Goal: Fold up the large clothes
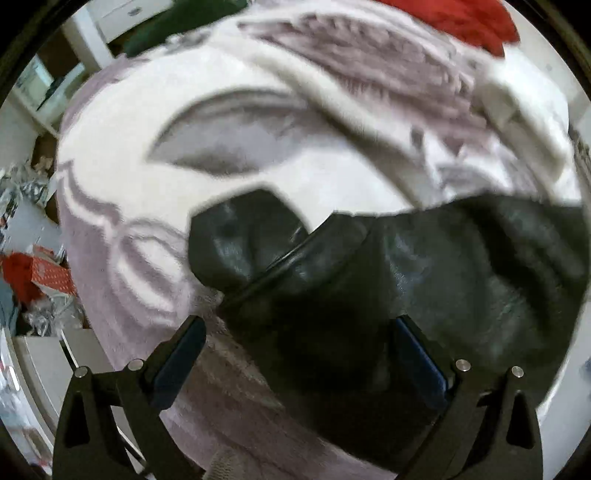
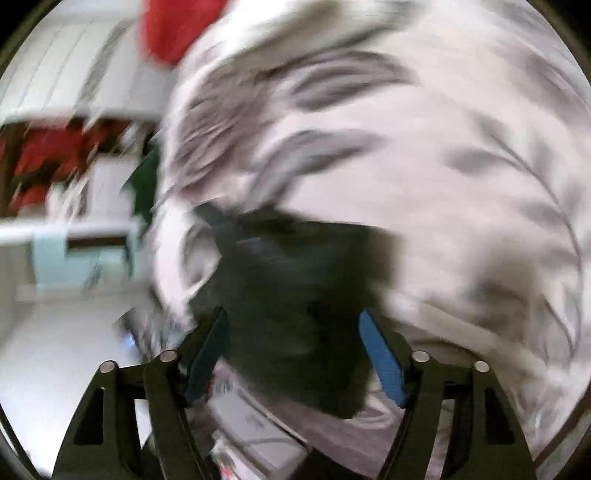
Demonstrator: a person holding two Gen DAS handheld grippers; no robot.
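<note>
Tongs: left tongs [image 1: 299,354] spread, pads clear of the black garment [image 1: 424,280] bunched between and beyond them. Right tongs [image 2: 293,350] likewise parted, the same dark cloth in the gap, contact with the blue pads [image 2: 384,362] lost in blur. Farther out, white-and-mauve leaf-patterned blanket [image 1: 229,110] under the garment; past it, red fabric [image 1: 465,22].
</note>
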